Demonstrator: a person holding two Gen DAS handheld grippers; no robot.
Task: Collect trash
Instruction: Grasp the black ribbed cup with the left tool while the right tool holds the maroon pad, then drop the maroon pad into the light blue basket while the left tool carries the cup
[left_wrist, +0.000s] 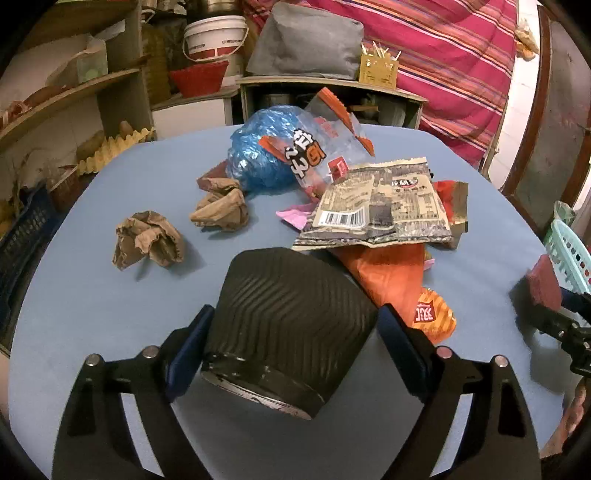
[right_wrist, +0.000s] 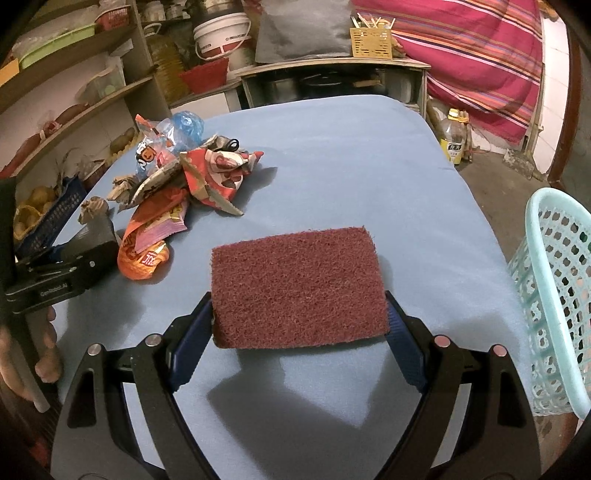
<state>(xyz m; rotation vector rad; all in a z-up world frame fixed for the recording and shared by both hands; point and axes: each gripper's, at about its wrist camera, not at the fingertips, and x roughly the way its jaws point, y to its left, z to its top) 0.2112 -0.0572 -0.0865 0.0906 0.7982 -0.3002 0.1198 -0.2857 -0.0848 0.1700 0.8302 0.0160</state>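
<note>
A black ribbed cup (left_wrist: 288, 325) lies tipped on the blue table (left_wrist: 92, 314), and my left gripper (left_wrist: 295, 314) is shut on it, a pad against each side. Behind it lie two crumpled brown papers (left_wrist: 147, 240), a blue plastic bag (left_wrist: 258, 155), a beige barcode wrapper (left_wrist: 376, 203) and an orange wrapper (left_wrist: 402, 284). My right gripper (right_wrist: 297, 299) is shut on a maroon scouring pad (right_wrist: 295, 284), held flat just above the table (right_wrist: 351, 166). The trash pile (right_wrist: 177, 184) lies to its left.
A pale green mesh basket (right_wrist: 554, 295) stands off the table's right edge. Shelves with crates and produce (right_wrist: 55, 122) line the left side. A low cabinet (right_wrist: 332, 77) and a striped cloth (right_wrist: 461, 55) are behind the table. An oil bottle (right_wrist: 454, 140) stands on the floor.
</note>
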